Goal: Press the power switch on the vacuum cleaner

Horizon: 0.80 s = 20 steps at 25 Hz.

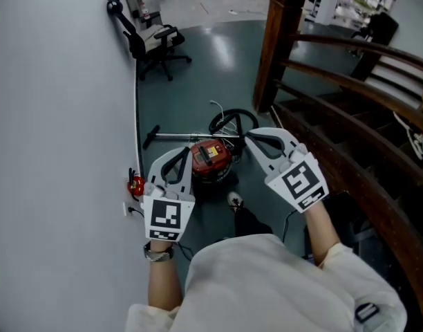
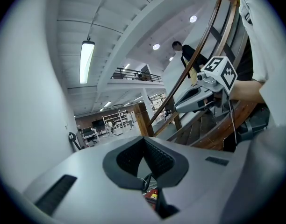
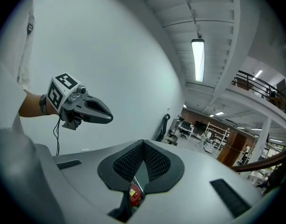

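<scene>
A red canister vacuum cleaner (image 1: 211, 161) with a black top stands on the dark green floor below me. Its hose (image 1: 232, 121) coils behind it and the wand (image 1: 173, 137) lies to its left. I hold both grippers high above it, pointing almost level. My left gripper (image 1: 186, 152) is over the vacuum's left side, my right gripper (image 1: 250, 137) over its right. Both have their jaws together with nothing between them. A sliver of the red vacuum (image 2: 152, 197) shows under the left gripper (image 2: 144, 140), and likewise the vacuum (image 3: 134, 194) under the right gripper (image 3: 143, 143).
A white wall (image 1: 52, 116) runs along the left, with a small red item (image 1: 135, 184) and a wall socket (image 1: 128, 208) low on it. A wooden staircase railing (image 1: 336, 81) curves along the right. A black office chair (image 1: 156, 43) stands further back.
</scene>
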Each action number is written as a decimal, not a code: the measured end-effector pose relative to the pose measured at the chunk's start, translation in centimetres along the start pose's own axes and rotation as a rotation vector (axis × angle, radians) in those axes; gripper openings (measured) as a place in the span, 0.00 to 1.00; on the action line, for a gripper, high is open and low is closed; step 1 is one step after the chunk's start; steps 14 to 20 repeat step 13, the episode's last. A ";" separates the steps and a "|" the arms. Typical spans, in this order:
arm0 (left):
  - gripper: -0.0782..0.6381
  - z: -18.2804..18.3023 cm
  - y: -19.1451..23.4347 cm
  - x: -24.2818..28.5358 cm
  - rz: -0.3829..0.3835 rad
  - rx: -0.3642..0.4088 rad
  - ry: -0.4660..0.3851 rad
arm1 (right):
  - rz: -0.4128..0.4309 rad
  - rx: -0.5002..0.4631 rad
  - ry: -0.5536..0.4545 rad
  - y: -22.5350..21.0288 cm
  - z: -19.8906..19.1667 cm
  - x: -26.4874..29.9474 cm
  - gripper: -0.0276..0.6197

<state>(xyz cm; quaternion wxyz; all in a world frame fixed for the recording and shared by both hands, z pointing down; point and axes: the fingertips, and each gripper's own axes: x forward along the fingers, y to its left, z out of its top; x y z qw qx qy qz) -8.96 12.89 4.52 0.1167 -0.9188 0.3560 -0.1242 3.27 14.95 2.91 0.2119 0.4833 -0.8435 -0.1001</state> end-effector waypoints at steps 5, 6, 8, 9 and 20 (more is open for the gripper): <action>0.11 -0.2 0.3 -0.2 0.000 0.001 0.004 | 0.001 0.002 0.003 0.2 0.0 0.4 0.09; 0.11 -0.2 0.3 -0.2 0.000 0.001 0.004 | 0.001 0.003 0.003 0.2 0.1 0.4 0.09; 0.11 -0.1 0.4 -0.3 0.002 0.001 0.005 | 0.001 0.003 0.001 0.1 0.1 0.3 0.09; 0.11 -0.2 0.3 -0.3 0.002 -0.001 0.004 | 0.002 0.002 0.001 0.1 0.1 0.3 0.09; 0.11 -0.2 0.2 -0.3 0.001 -0.004 0.005 | 0.003 -0.002 0.001 0.1 -0.1 0.1 0.09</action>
